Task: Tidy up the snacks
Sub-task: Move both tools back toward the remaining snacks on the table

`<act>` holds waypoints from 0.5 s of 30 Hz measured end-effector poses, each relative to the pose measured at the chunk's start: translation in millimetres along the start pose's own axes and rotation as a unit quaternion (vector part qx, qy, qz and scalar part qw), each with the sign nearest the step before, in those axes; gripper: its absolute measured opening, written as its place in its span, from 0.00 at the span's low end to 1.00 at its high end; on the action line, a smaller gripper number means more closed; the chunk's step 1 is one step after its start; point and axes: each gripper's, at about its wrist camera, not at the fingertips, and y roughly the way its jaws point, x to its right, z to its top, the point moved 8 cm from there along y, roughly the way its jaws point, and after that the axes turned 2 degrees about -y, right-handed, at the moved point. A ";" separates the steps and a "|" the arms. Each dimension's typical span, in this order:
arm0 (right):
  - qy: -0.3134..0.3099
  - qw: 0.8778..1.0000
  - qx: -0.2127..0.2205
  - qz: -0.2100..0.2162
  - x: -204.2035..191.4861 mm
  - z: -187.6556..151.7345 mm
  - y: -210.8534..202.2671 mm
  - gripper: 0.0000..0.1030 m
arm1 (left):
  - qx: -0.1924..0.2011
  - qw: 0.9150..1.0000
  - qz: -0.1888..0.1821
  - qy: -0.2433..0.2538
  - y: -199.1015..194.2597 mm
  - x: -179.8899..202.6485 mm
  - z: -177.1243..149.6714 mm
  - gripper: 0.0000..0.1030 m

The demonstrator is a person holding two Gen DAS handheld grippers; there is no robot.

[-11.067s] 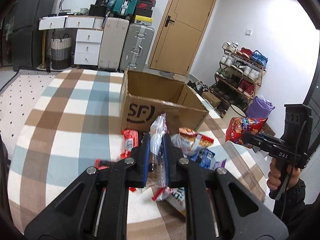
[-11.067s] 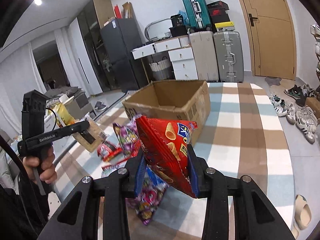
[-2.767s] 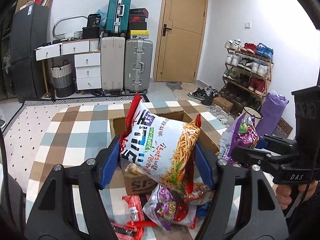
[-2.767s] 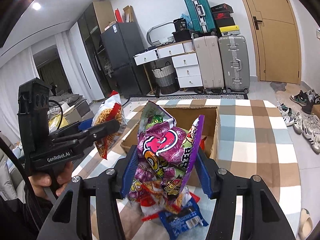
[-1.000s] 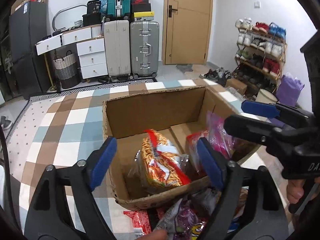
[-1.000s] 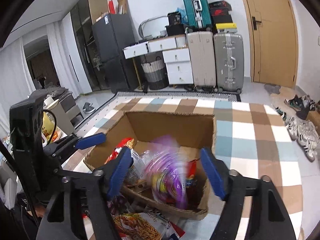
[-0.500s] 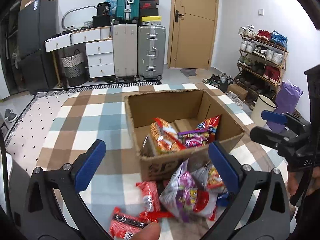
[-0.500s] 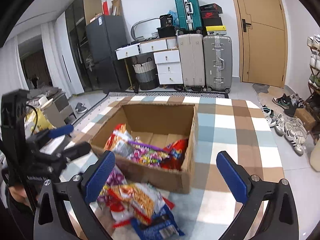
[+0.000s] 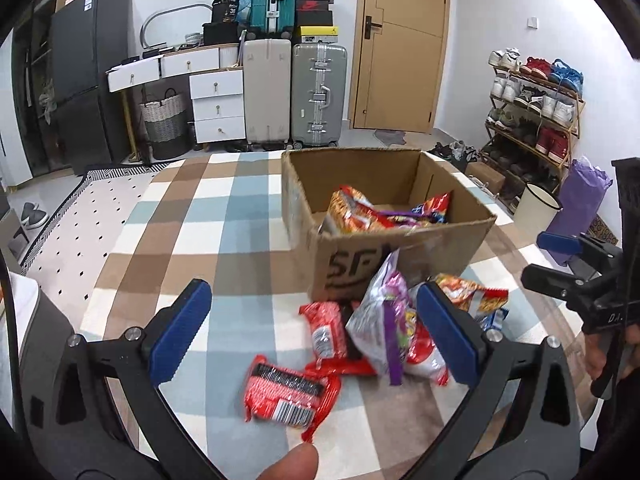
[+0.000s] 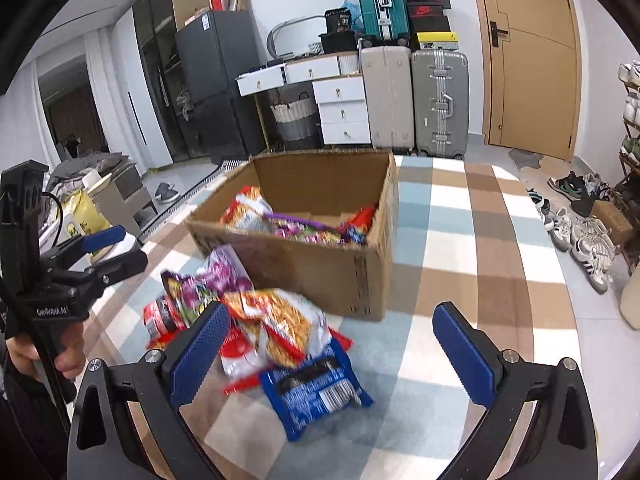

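An open cardboard box (image 9: 404,256) (image 10: 320,268) on the checked cloth holds several snack bags (image 9: 360,214) (image 10: 280,220). Loose snacks lie in front of it: a red packet (image 9: 290,394), a second red packet (image 9: 326,328), a purple and silver bag (image 9: 386,320) (image 10: 216,276), an orange noodle-snack bag (image 10: 280,320) (image 9: 472,296) and a blue packet (image 10: 316,388). My left gripper (image 9: 314,332) is open and empty above the red packets. My right gripper (image 10: 340,344) is open and empty above the orange bag and blue packet.
The table (image 9: 168,240) is covered by a brown, blue and white checked cloth. Suitcases (image 9: 294,96), white drawers (image 9: 216,100) and a door (image 9: 400,44) stand behind. A shoe rack (image 9: 532,108) is at the right. Shoes (image 10: 580,236) lie on the floor.
Both grippers have drawn back and down from the box toward the loose snack pile. Both stay open and empty. The bags dropped earlier lie in the box.
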 end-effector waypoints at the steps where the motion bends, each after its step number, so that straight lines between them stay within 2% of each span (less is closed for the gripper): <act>1: 0.002 1.000 -0.003 0.001 1.0 -4.0 0.6 1.00 | -0.001 1.000 0.000 -0.001 0.4 -1.5 -2.9 0.99; 6: 0.010 1.000 -0.023 0.015 3.1 -28.5 9.1 1.00 | -0.008 1.000 0.003 -0.001 2.8 -9.1 -20.6 0.99; 15: -0.005 0.998 -0.054 0.023 -3.2 -46.6 27.6 1.00 | -0.046 0.999 0.006 0.014 17.0 -11.3 -46.2 0.99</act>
